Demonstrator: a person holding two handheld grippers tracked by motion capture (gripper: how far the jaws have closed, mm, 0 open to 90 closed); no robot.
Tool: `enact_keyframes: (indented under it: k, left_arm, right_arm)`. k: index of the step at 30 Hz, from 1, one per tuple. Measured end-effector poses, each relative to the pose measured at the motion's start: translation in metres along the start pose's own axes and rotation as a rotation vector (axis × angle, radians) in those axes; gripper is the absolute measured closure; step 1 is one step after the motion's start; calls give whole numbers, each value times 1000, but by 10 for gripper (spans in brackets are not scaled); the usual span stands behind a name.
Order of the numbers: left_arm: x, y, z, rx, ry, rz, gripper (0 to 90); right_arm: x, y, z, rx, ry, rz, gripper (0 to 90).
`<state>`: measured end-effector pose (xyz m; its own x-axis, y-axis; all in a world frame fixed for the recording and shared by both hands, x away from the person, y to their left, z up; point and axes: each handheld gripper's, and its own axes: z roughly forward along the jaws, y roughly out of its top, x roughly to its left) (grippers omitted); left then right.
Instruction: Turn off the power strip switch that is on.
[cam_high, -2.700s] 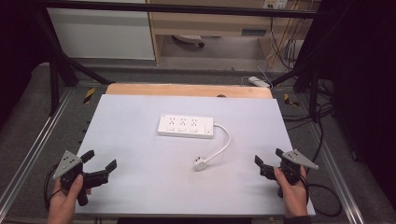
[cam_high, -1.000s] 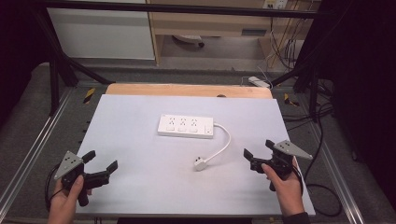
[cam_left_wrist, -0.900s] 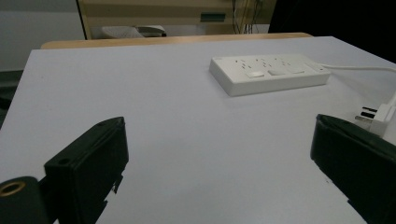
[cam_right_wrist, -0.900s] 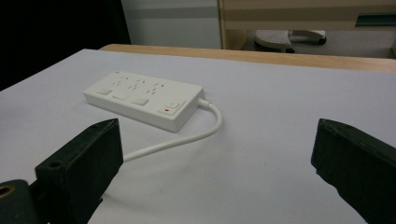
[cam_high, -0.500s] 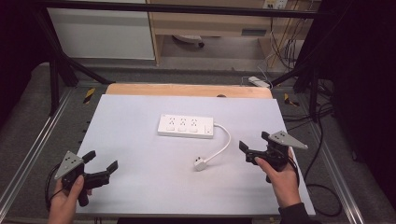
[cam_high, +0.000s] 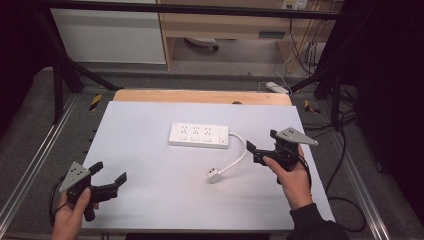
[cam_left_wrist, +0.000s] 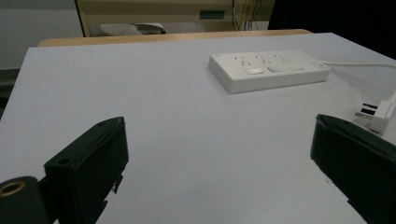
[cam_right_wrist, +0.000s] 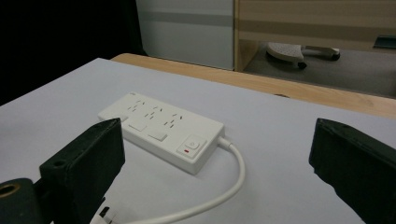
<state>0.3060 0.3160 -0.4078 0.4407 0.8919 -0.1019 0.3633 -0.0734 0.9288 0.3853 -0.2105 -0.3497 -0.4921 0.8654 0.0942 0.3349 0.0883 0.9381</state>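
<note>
with your right hand-held gripper (cam_high: 260, 148) spread open, the plug (cam_high: 215, 175) lies nearer it, cable (cam_high: 239, 156) running toward the power strip (cam_high: 199, 135).

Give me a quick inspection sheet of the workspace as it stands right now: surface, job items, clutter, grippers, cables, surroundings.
Surface: white table top, flat, with a wooden strip along its far edge.
Job's things: white power strip lying flat near the middle; its plug lies loose on the table, unplugged.
Clutter: nothing seen on the table.
Grippers: left gripper open, low at the near left corner, holding nothing; right gripper open, just right of the cord, holding nothing.
Cables: white cord curves from the strip's right end to the plug; dark cables on the floor at right.
Surroundings: black frame posts, a cabinet and shelving behind the table.
</note>
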Motion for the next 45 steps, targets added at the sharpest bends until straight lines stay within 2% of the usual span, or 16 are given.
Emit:
enact_keyframes:
  k: [21, 45]
  left_arm:
    - [0, 0, 1, 7, -6, 5, 41]
    - [-2, -1, 3, 20, -23, 12, 41]
  right_arm:
    - [8, 29, 36, -7, -3, -26, 50]
    - [18, 46, 56, -18, -2, -54, 13]
